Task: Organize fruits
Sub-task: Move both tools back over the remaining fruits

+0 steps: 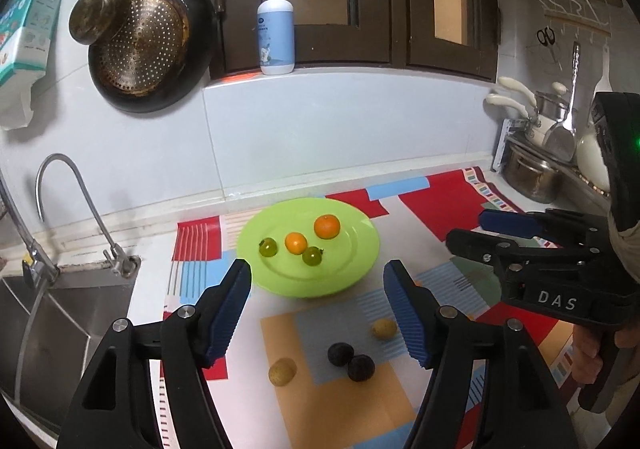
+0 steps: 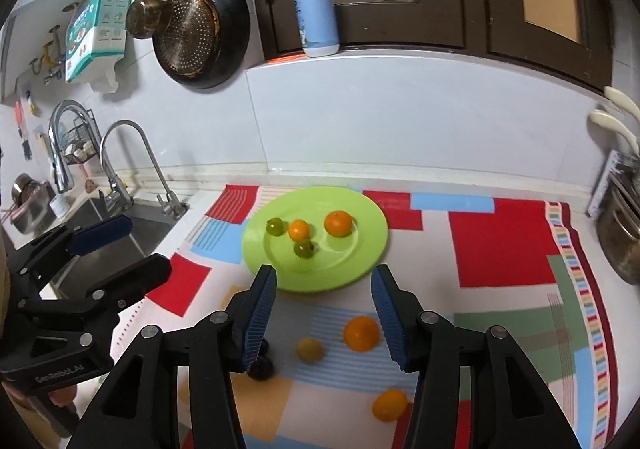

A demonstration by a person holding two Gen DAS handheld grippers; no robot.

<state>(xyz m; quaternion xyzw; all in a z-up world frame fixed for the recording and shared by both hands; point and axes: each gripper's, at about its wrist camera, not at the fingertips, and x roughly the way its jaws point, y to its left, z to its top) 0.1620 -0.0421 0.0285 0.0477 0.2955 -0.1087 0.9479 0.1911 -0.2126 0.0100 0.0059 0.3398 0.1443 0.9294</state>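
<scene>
A green plate [image 1: 308, 285] [image 2: 360, 269] lies on the patterned mat and carries two oranges [image 1: 327, 226] [image 1: 296, 243] and two small green fruits [image 1: 268, 247] [image 1: 312, 255]. On the mat in front of the plate lie two dark fruits [image 1: 341, 354] [image 1: 361, 367] and two yellowish ones [image 1: 384, 329] [image 1: 282, 371]. The right wrist view shows two loose oranges [image 2: 361, 333] [image 2: 389, 404], a yellow fruit [image 2: 309, 349] and a dark fruit [image 2: 260, 367] half hidden by a finger. My left gripper [image 1: 318, 267] [image 2: 148, 245] is open and empty above these. My right gripper [image 2: 324, 273] [image 1: 466, 229] is open and empty too.
A steel sink [image 1: 60, 321] with a curved faucet [image 1: 76, 185] lies left of the mat [image 1: 440, 201]. A dark pan [image 1: 152, 49] hangs on the wall and a soap bottle [image 1: 275, 29] stands on the ledge. Pots [image 1: 532, 169] crowd the right end.
</scene>
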